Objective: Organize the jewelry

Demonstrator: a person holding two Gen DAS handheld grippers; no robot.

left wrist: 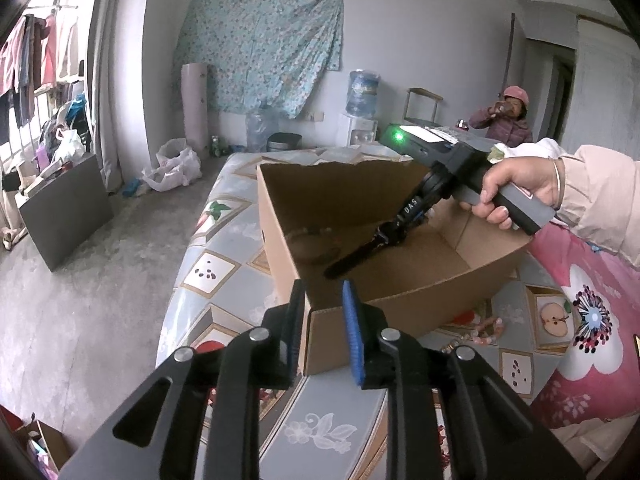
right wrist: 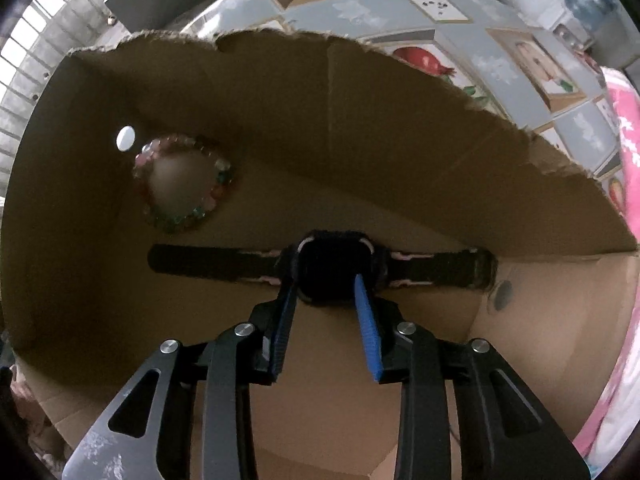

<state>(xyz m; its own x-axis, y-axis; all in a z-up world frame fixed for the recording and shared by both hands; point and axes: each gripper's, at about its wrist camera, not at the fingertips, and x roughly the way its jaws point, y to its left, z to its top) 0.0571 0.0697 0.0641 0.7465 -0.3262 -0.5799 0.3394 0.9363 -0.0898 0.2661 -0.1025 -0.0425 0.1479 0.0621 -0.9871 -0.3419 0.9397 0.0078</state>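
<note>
In the left wrist view:
box: open cardboard box (left wrist: 400, 292) on a fruit-print bedcover (left wrist: 224, 276).
left gripper: left gripper (left wrist: 324, 322) straddles the box's near corner, pads slightly apart, gripping nothing.
right hand: hand (left wrist: 516, 184) points the right gripper (left wrist: 384, 236) down into the box; a dark strap hangs below it.
loose item: pink bead bracelet (left wrist: 486, 330) lies outside, just beside the box's near wall.

In the right wrist view:
watch: black wristwatch (right wrist: 332, 268) flat on the box floor, straps spread sideways.
right gripper state: pads flank the watch face, slack, looks released.
bead bracelet: multicoloured bead bracelet (right wrist: 184, 184) in the far corner, apart from the watch.
step: likely dropping the watch off.
next: lift clear, then go for the pink bracelet.
</note>
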